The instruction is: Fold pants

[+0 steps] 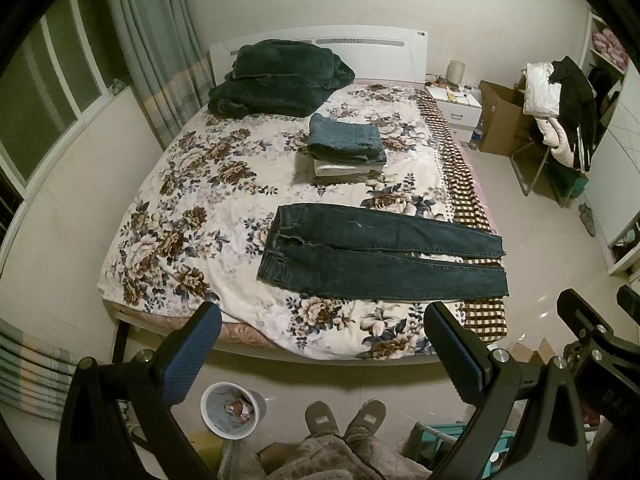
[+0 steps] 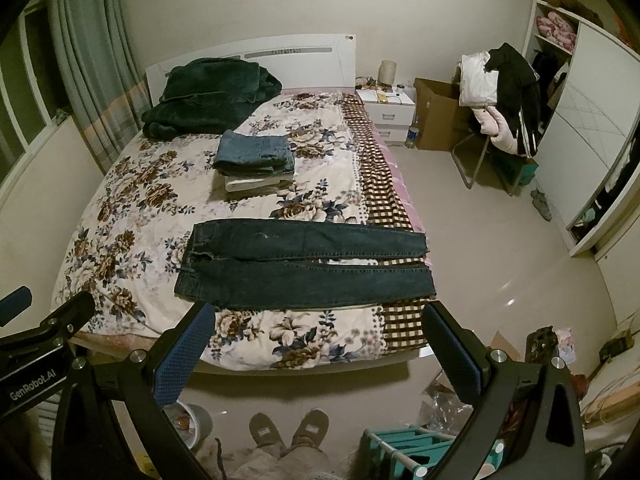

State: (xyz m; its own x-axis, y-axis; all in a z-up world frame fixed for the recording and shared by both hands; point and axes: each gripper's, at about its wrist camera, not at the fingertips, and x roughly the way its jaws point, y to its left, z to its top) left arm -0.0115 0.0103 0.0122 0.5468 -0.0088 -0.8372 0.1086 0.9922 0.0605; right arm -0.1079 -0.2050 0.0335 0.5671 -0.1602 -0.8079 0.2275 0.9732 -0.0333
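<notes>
Left wrist view: both tongs (image 1: 322, 344) (image 2: 320, 344) gape wide, empty, above a bin (image 1: 230, 410) holding scraps, pants (image 1: 380, 258) flat.

Quick count: 1 bed (image 1: 168, 184), 1 pr dark jeans (image 1: 384, 258) laid flat, 1 stack of folded clothes (image 1: 344, 150) w/ approx 3 items, 1 green blanket (image 1: 276, 76), 1 nightstand (image 1: 454, 106), 1 cardboard box (image 1: 500, 120), 1 chair (image 1: 536, 168), 1 trash bin (image 1: 230, 410), 2 slippers (image 1: 344, 416), 2 grippers: left (image 1: 320, 354), right (image 2: 316, 354), both w/ jaws apart.
</notes>
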